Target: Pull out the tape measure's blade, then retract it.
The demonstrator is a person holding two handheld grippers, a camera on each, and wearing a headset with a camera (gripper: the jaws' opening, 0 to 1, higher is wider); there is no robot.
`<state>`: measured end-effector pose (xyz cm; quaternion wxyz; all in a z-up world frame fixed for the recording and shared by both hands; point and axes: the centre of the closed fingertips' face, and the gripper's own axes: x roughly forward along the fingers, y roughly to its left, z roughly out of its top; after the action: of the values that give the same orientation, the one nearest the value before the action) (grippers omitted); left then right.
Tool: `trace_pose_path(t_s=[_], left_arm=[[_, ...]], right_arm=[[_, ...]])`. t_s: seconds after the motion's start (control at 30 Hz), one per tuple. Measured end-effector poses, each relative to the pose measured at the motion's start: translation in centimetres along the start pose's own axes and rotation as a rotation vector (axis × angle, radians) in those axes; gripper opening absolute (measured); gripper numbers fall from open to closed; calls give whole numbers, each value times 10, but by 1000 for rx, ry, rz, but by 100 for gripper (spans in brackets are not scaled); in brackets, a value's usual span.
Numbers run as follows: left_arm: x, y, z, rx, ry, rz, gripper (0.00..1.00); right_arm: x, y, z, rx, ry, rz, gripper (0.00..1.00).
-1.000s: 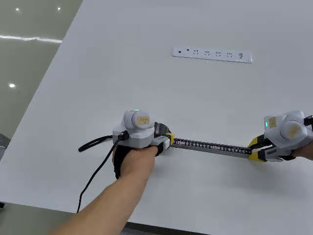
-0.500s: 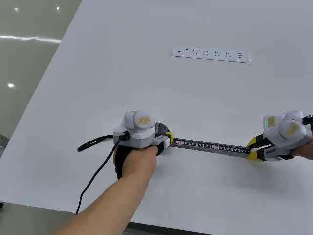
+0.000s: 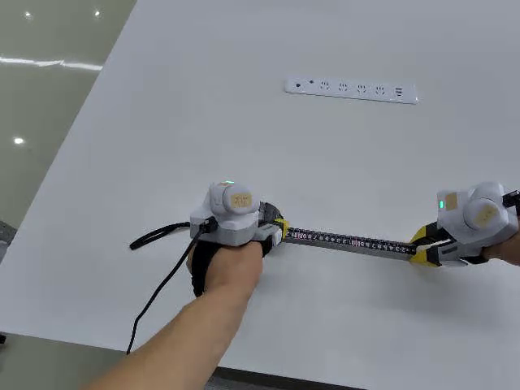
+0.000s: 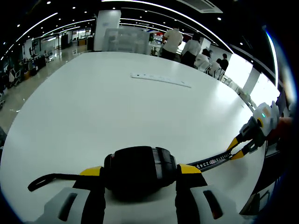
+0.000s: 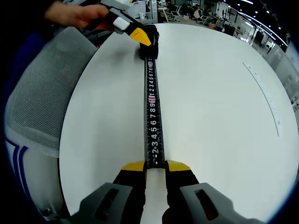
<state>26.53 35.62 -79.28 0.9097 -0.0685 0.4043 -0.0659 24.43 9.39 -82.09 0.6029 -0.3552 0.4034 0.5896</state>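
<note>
On white table [image 3: 227, 122]: dark numbered blade [image 5: 153, 107] out; retraction pending.
Left gripper [image 3: 278, 231]: clamping black tape-measure case [image 4: 140, 172].
Right gripper [image 5: 155, 165]: pinching blade tip.

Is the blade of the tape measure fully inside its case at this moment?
No, the blade lies pulled out across the table from the case to the right gripper.

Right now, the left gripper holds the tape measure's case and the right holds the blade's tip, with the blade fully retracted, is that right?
No: the blade is pulled out, not retracted, as the right gripper view shows. The left gripper holds the case, the right gripper its tip.
</note>
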Motion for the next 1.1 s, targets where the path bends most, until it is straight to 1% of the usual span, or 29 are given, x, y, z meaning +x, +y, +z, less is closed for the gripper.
trace_pose_path(t_s=[0.47, 1.1], left_arm=[[0, 0, -1, -3, 1, -11, 56], [-1, 0, -1, -11, -3, -35, 56]], right_arm=[[2, -1, 4, 5, -10, -5, 12], [6, -2, 15, 3, -31, -2, 12]])
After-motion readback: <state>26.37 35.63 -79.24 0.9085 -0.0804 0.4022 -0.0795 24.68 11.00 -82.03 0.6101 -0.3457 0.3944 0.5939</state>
